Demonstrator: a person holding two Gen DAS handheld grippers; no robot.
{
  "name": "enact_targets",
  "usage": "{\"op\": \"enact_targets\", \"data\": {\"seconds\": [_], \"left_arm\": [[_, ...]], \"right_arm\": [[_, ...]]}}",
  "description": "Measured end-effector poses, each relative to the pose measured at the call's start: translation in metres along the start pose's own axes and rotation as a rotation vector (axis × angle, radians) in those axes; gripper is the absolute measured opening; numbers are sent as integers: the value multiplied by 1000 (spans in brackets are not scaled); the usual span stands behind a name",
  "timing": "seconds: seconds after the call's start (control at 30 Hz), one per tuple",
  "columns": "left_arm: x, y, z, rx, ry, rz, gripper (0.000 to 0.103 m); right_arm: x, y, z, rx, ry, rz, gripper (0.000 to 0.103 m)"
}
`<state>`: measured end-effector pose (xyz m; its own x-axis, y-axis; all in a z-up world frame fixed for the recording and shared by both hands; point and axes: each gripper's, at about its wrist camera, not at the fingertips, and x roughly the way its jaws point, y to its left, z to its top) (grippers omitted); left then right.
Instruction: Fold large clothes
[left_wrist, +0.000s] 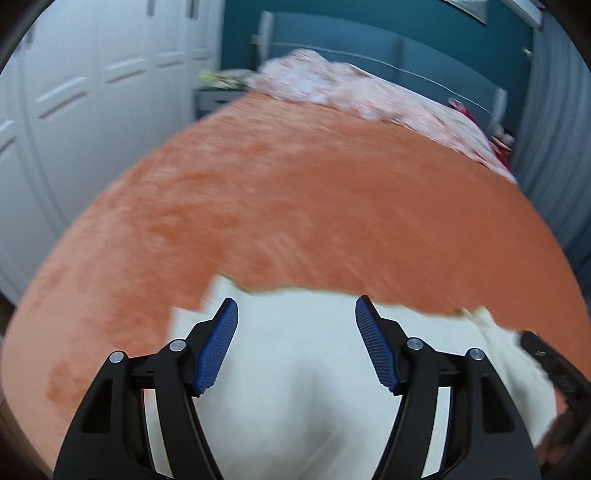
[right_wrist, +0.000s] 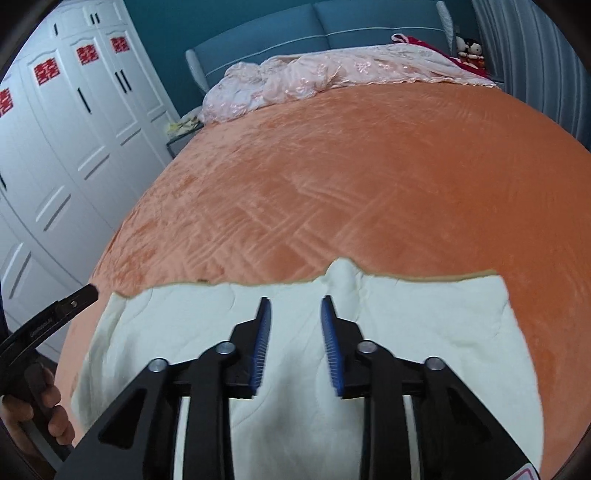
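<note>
Left gripper (left_wrist: 296, 308): jaws spread wide, nothing between them, above the white garment (left_wrist: 295, 369). View blurred; garment's far edge seems to lie just past the fingertips. Right gripper (right_wrist: 295, 306): jaws parted moderately, holding nothing, over the same white garment (right_wrist: 424, 332). Garment lies flat on the orange bedspread (right_wrist: 351, 177), long axis crosswise to the fingers, tan-trimmed edge (right_wrist: 424, 275) pointing away toward the headboard (right_wrist: 295, 33). A small peak rises just ahead of the right fingertip.
</note>
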<state>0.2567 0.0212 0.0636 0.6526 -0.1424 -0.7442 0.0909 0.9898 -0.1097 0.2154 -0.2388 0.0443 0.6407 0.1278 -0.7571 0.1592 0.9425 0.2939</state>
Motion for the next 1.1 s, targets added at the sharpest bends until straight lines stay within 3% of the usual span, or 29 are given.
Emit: {"op": "enact_targets", "data": {"seconds": [0.13,0.27,0.57,0.77,1.1], "left_arm": [[27,-34,-32,68,93,-49,62],[52,-46,-57,80,134,-30,62],[74,-60,-87,149,47,42,66],[79,-59,-92,144,12,35,67],[82,-67,-97,162,-39,91,68]], "right_arm": [[24,14,-21,-38,76,12,4],[43,16,-37,-47,112,-4,0],[68,19,-59,-88,91,-45,0],[75,20,-65,-107,51,-55,0],[75,19,-69,-111,-16,-54,0]]}}
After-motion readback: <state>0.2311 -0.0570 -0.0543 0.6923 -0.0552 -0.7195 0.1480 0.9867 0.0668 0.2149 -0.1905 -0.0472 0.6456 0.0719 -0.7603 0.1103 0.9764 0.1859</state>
